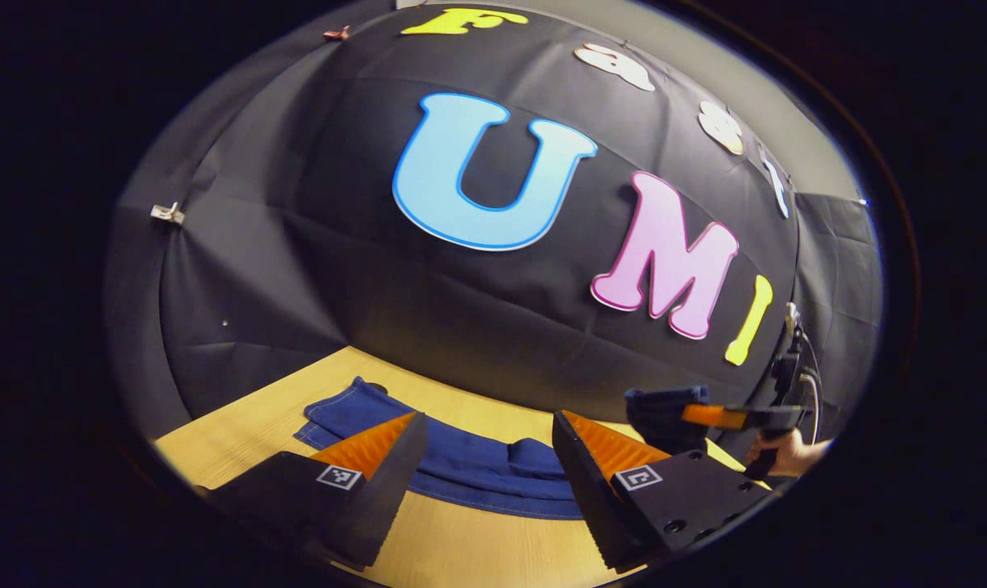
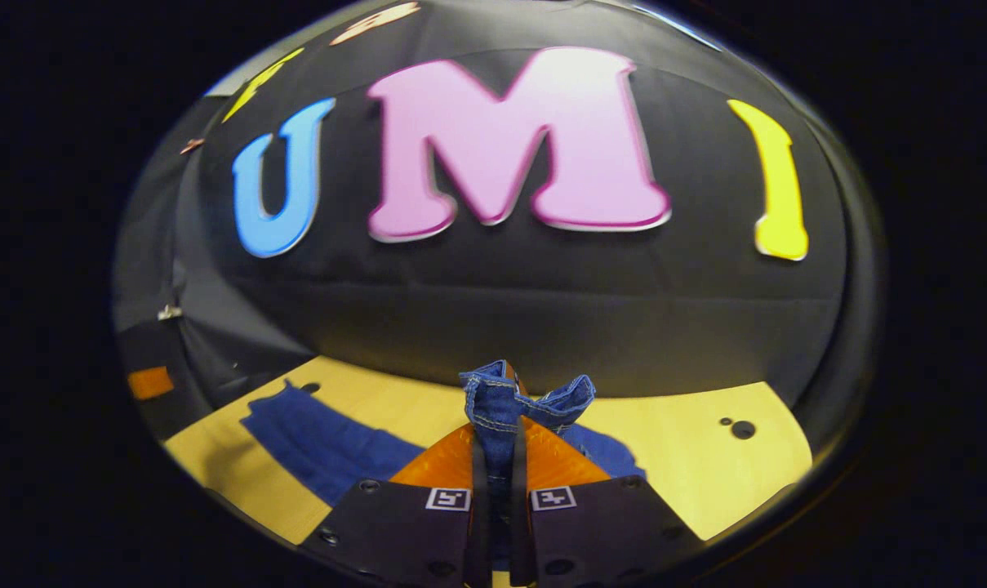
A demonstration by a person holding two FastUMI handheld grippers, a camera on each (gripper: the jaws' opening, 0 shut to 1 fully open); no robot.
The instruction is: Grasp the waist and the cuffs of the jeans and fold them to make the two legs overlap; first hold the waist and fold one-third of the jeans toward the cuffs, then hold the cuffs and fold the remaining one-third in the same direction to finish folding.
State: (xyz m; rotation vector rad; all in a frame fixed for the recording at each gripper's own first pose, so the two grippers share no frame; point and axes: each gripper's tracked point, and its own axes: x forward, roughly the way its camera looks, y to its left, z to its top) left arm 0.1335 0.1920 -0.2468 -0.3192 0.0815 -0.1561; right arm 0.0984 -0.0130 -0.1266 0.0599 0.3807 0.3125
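My right tool (image 2: 495, 457) pinched tight on a bunched edge of the dark blue denim jeans (image 2: 330, 445), my left tool (image 1: 485, 465) wide apart and empty, jeans beyond it on the pale wooden desk (image 1: 248, 416)

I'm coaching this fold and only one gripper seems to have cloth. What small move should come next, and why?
Probably lower the open left gripper onto the jeans lying on the table beneath it and close. The right gripper already pinches a bunched, lifted denim edge, so a second hold seems needed first.
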